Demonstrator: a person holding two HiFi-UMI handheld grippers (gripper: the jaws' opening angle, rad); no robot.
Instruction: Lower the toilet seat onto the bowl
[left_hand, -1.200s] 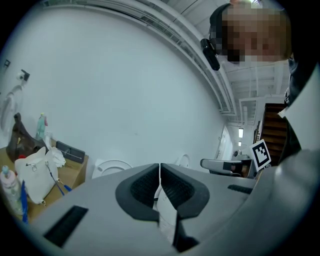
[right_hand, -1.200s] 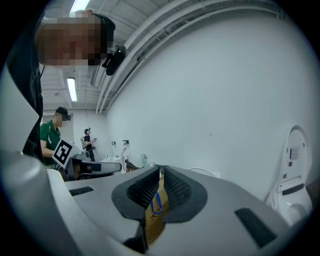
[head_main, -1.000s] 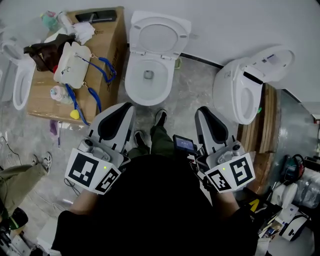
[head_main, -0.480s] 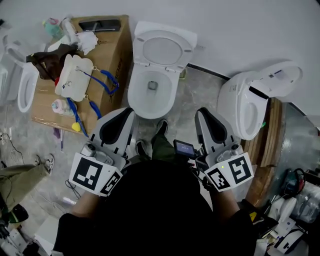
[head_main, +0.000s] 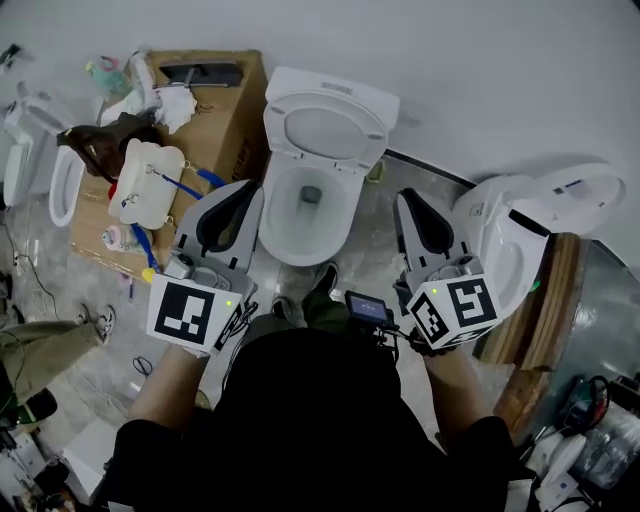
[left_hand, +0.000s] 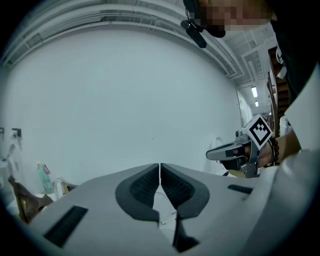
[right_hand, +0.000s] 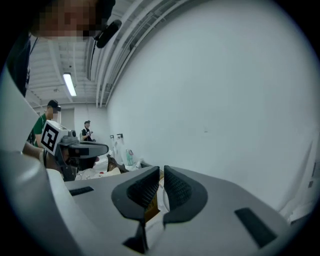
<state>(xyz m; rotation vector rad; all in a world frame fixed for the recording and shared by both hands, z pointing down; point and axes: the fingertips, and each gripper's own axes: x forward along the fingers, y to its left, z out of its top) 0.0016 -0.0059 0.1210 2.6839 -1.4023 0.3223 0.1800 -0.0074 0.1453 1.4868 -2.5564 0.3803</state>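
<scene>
Toilet seat (head_main: 372, 135) and bowl (head_main: 268, 215) are both showing plain glossy white. The second toilet (head_main: 500, 215) at the right is reading the same white. Left gripper (head_main: 250, 188) and right gripper (head_main: 404, 195) are showing light grey shells with black ribbed pads. Each marker cube (head_main: 190, 312) (head_main: 455, 308) is carrying black square patterns on white. Cardboard box (head_main: 240, 110) is showing tan brown, with blue straps (head_main: 190, 187) lying across it and a yellow piece (head_main: 148, 274) at its edge. Floor (head_main: 380, 225) is showing mottled grey marbling. Wall (head_main: 500, 80) is reading flat off-white. The person's top (head_main: 310, 420) is showing solid black.
</scene>
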